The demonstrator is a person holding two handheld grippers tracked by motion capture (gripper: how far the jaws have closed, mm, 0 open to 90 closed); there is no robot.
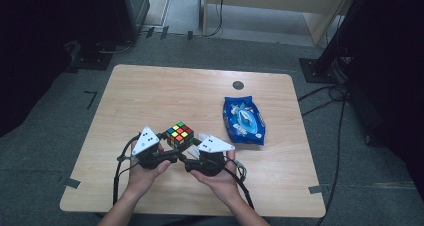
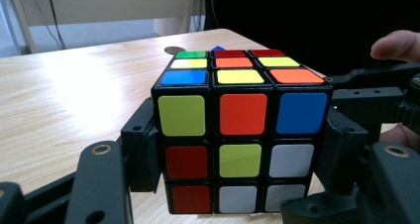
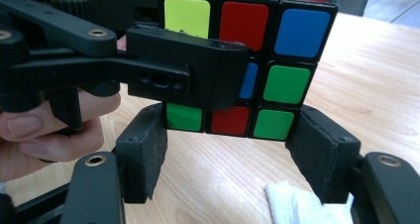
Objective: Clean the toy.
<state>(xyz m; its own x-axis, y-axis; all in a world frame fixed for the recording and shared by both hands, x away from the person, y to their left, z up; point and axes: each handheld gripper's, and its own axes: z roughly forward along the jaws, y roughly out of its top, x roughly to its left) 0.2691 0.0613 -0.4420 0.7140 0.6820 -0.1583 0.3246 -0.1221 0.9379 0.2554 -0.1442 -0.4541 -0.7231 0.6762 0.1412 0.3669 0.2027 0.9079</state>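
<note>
A scrambled Rubik's cube [image 1: 180, 134] is held just above the wooden table [image 1: 150, 91] near its front edge. My left gripper [image 1: 169, 147] comes in from the left and is shut on it. In the left gripper view [image 2: 242, 159] its pads clamp the cube's [image 2: 240, 135] two lower layers from both sides. My right gripper [image 1: 192, 147] comes in from the right. In the right gripper view [image 3: 230, 135] its pads [image 3: 143, 154] press the corners of the cube's [image 3: 277, 60] lowest layer, and one left jaw crosses in front of the cube's face.
A blue packet of wipes [image 1: 243, 121] lies to the right of the cube. A white tissue [image 3: 297, 204] lies on the table under my right gripper. A round cable hole [image 1: 238, 85] sits near the far edge. Cables trail off the front edge.
</note>
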